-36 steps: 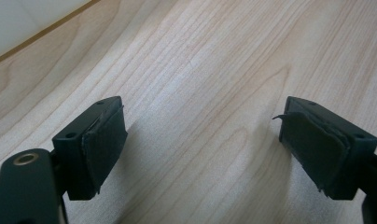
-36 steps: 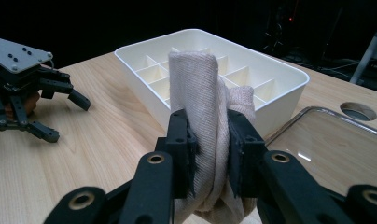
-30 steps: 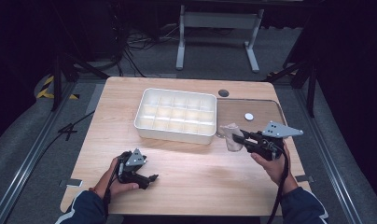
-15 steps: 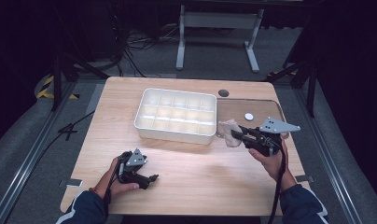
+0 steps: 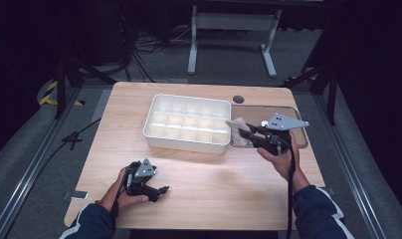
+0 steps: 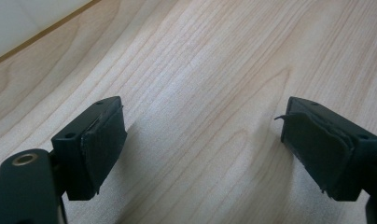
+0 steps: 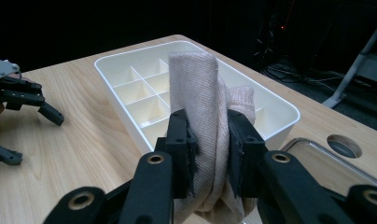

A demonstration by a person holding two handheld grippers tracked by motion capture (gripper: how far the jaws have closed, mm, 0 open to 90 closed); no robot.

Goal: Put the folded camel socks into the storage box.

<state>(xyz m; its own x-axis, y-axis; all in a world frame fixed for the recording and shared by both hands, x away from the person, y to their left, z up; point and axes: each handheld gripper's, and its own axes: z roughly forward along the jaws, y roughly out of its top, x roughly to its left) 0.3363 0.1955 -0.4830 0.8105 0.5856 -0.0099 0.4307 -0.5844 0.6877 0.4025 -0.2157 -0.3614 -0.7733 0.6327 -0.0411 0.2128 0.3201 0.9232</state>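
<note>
The right gripper (image 5: 246, 132) is hovering just above the counter (image 5: 224, 184) near its right edge, with its jaws clamping a beige folded cloth (image 5: 237, 130). In the right gripper view the cloth (image 7: 206, 116) is standing up between the two black jaws, squeezed tight at its middle and bulging above and below them. The cloth is hanging right beside the near right corner of the white compartment tray (image 5: 159, 132), which is sitting at the middle of the counter toward the far edge. A clear shallow lid or tray (image 5: 298, 137) is lying on the counter under and behind the right gripper, just beside the white one.

The left gripper (image 5: 159, 191) is resting near the counter's near left corner, held in the person's left hand (image 5: 120, 193). In the left gripper view its jaws are standing wide apart over bare wood, gripping nothing.
</note>
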